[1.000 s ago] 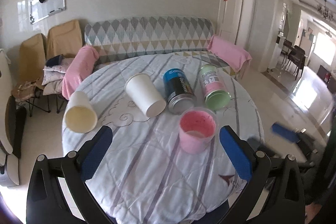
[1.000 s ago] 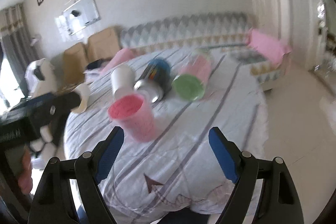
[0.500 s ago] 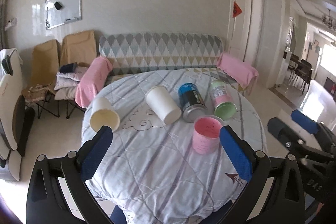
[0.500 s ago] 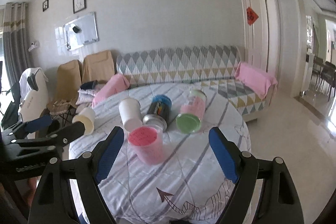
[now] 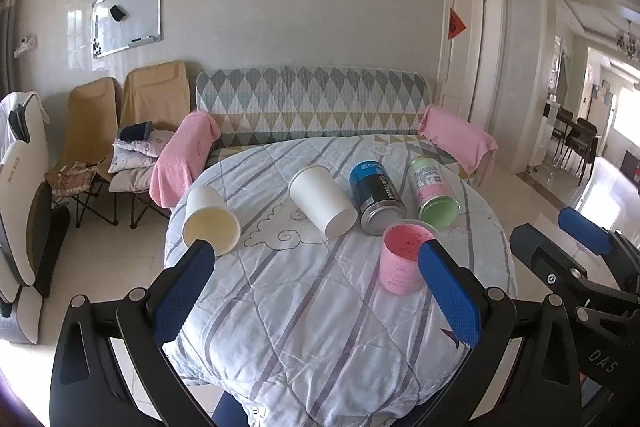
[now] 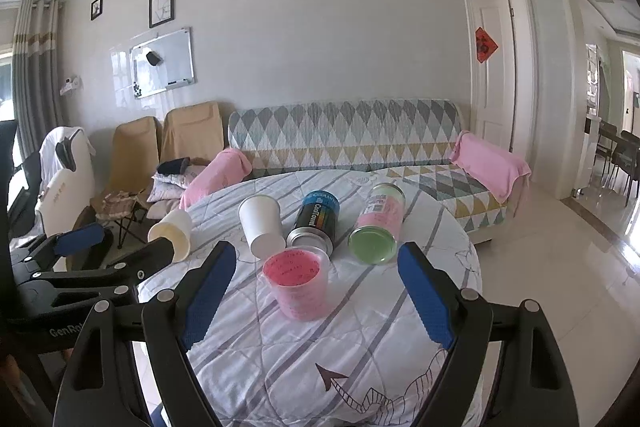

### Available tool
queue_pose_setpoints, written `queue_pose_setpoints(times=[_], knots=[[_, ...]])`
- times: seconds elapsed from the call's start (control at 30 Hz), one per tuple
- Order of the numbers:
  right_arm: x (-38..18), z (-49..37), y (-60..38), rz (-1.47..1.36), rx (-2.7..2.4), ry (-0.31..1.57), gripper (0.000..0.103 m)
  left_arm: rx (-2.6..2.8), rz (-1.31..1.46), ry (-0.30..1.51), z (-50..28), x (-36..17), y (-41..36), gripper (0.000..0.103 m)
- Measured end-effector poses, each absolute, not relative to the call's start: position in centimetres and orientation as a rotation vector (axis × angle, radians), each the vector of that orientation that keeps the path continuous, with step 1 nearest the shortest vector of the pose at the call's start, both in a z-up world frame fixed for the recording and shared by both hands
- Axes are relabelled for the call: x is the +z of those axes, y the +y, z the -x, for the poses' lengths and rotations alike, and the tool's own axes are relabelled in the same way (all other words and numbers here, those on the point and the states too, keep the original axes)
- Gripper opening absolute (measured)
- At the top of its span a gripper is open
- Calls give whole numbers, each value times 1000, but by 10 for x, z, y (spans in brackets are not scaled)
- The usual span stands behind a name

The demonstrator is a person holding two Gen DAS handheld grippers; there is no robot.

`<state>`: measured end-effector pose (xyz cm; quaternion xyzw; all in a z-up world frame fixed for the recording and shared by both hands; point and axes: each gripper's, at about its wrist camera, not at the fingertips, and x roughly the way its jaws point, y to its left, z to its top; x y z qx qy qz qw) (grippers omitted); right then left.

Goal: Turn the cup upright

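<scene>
On the round quilt-covered table (image 5: 320, 327) stand one upright pink plastic cup (image 6: 298, 285), two lying white paper cups (image 5: 320, 201) and two lying cans (image 5: 376, 197). Both the left gripper (image 5: 316, 291) and the right gripper (image 6: 312, 297) are spread wide, holding nothing, and have drawn back from the table since before.

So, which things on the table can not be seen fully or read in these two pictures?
- Pink cup: in the left wrist view its right side is behind the left gripper's blue pad.
- Cream cup: in the right wrist view the left gripper's arm covers its lower rim.
- Green-based canister: label print too small to read in either view.
- Table: near edge hidden below both grippers.
</scene>
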<state>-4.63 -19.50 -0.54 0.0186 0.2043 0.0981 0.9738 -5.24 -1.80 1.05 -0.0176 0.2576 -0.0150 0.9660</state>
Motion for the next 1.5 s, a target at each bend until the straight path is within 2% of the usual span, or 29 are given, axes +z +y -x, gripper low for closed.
queue_pose_setpoints(times=[1.5], knots=[[-18, 38, -229, -80, 137, 431, 84, -74, -25, 559, 25, -7, -56, 103]])
